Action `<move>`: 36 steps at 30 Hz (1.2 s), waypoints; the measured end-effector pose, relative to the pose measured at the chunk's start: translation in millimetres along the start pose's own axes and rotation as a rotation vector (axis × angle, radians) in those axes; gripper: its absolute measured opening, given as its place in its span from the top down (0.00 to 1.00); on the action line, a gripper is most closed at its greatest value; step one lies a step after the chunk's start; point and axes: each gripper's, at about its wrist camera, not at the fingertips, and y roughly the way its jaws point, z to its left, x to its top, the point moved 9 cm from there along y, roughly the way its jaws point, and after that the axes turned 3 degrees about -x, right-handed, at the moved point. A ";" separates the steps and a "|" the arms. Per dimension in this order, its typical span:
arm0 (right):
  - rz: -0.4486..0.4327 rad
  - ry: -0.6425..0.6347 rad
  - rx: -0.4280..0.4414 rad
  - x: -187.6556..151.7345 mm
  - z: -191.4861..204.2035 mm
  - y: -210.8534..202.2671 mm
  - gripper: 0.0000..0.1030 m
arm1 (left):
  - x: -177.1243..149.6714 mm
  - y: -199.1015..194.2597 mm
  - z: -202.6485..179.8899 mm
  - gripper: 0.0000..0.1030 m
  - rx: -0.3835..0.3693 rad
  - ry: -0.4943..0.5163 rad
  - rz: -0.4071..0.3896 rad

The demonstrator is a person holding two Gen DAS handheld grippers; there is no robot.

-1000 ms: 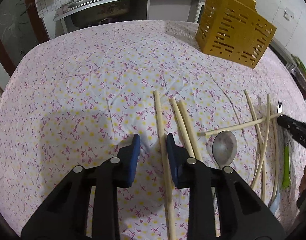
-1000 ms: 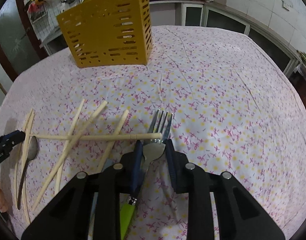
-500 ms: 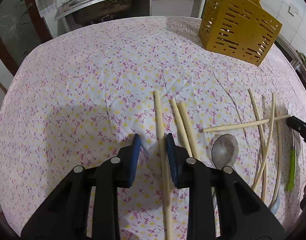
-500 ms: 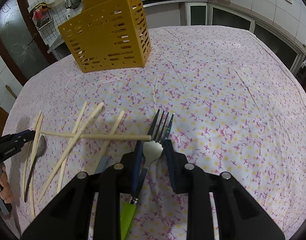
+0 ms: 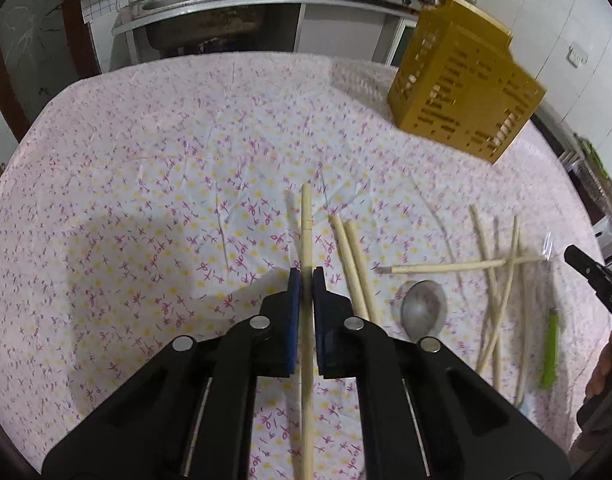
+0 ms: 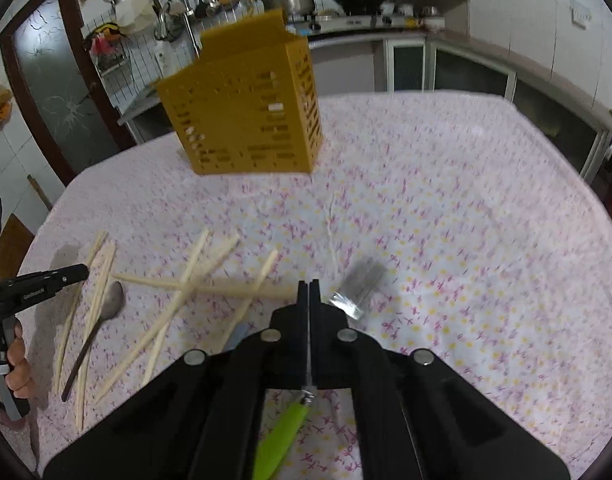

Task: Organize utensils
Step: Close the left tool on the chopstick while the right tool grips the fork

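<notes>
My left gripper [image 5: 306, 276] has its jaws closing, and the blue pads press on a pale chopstick [image 5: 306, 224] that runs straight ahead over the floral cloth. Two more chopsticks [image 5: 354, 264] lie just to its right, then a metal spoon [image 5: 424, 308] and several crossed chopsticks [image 5: 494, 280]. My right gripper [image 6: 309, 284] has its jaws closing tight on the neck of the green-handled fork [image 6: 281, 436]. The fork's blurred head [image 6: 358, 284] sticks out to the right of the fingers. The slotted yellow utensil holder [image 6: 245, 116] stands at the back.
Floral cloth [image 5: 145, 200] covers the whole table. In the right wrist view the left gripper [image 6: 45, 280] and a hand [image 6: 13, 360] are at the left edge, by the spoon [image 6: 113, 304]. A kitchen counter and sink lie behind the table.
Both grippers went from open to shut: the left one on the chopstick, the right one on the fork. The right gripper rose a little and the fork's head swung to the right.
</notes>
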 end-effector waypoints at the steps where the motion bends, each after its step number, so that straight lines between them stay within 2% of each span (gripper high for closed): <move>1: 0.014 0.003 -0.002 -0.8 -0.9 0.6 0.99 | 0.7 -3.3 -0.8 0.95 -0.003 0.003 -0.006; 3: 0.049 0.029 0.010 -3.4 -3.5 5.2 0.99 | 1.8 -5.8 -1.5 0.95 -0.008 0.002 -0.005; 6: 0.070 0.038 -0.019 -7.3 -9.4 11.9 0.96 | 0.8 -6.0 0.1 0.95 -0.019 -0.008 -0.004; 12: 0.163 0.085 -0.055 -22.6 -15.5 30.7 0.96 | -5.1 -2.3 0.7 0.95 0.000 0.020 0.003; 18: 0.201 0.122 -0.093 -23.3 -19.8 31.8 0.96 | -5.7 13.3 2.9 0.95 -0.003 0.014 0.046; 26: 0.215 0.132 -0.110 -21.6 -14.1 36.8 0.96 | -5.6 20.7 3.0 0.95 -0.004 0.015 0.059; 28: 0.221 0.136 -0.112 -21.4 -13.2 37.6 0.85 | -4.9 21.3 3.1 0.95 -0.013 0.010 0.061; 29: 0.228 0.138 -0.118 -22.6 -13.2 38.2 0.62 | -4.9 21.4 3.5 0.95 -0.016 0.008 0.061; 30: 0.227 0.137 -0.112 -22.4 -11.3 38.8 0.56 | -4.6 21.4 3.8 0.95 -0.019 0.008 0.061; 34: 0.218 0.124 -0.150 -21.4 -10.6 42.1 0.61 | -4.2 21.7 3.7 0.95 -0.016 0.016 0.063; 36: 0.224 0.122 -0.162 -20.1 -11.4 44.3 0.67 | -3.3 23.2 2.7 0.95 -0.009 0.021 0.070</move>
